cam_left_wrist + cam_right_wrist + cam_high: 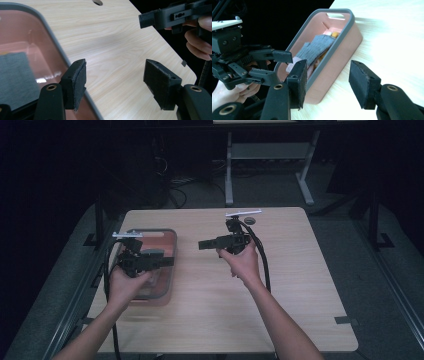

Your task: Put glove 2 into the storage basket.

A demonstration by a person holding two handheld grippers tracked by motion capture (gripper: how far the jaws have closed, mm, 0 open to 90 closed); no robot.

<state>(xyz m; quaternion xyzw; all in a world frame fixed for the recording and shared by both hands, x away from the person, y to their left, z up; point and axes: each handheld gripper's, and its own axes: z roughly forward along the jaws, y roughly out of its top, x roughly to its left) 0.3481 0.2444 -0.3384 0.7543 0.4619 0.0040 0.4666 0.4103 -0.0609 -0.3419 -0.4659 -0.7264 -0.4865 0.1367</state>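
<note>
Left gripper (167,262) hanging over pink bin (171,236), jaws wide apart, holding nothing. Right gripper (202,244) hanging over bare wooden table (300,285), jaws also wide apart, holding nothing, pointing at bin. Grey sock (315,47) lying inside bin. Bin sitting at table's left edge.

One bin (170,251), one grey cloth (315,48) (inside), two tools.
</note>
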